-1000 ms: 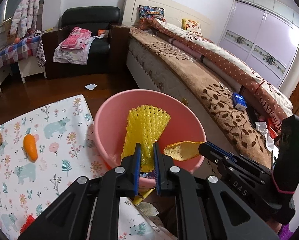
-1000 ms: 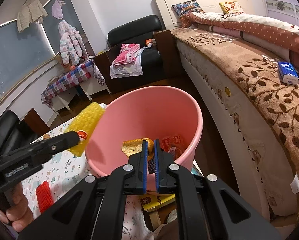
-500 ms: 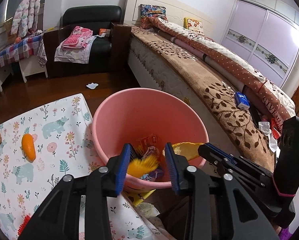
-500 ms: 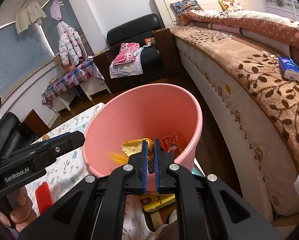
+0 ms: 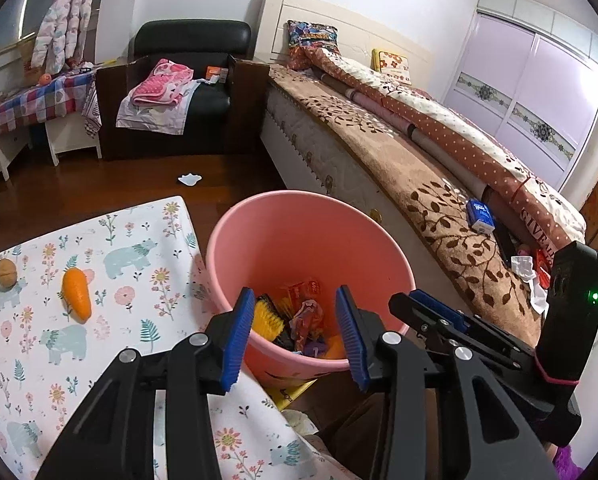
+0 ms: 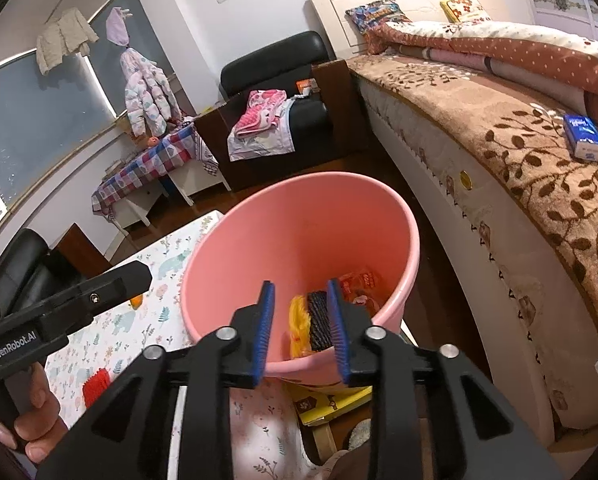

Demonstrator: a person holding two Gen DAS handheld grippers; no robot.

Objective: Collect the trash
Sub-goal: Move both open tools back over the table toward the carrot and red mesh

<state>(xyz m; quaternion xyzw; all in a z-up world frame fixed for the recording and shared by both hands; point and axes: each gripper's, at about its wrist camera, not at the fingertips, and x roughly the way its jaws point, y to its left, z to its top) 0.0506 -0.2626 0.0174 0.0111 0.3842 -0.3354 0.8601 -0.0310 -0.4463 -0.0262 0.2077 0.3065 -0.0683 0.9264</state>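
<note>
Both grips have just let go: the yellow foam net (image 5: 265, 316) now lies in the pink bucket (image 5: 299, 236) under the left gripper (image 5: 297, 334), whose jaws have just been opening and stand wide, empty. Right gripper (image 6: 301, 328) has opened narrowly, nothing between. Its peel is hard to pick out among the wrappers (image 5: 309, 320) below. Beyond, left: carrot (image 5: 76, 292), walnut (image 5: 5, 273)

bucket (image 5: 299, 236): pink | tablecloth (image 5: 131, 280): white, floral, bears | carrot (image 5: 76, 293): orange
</note>
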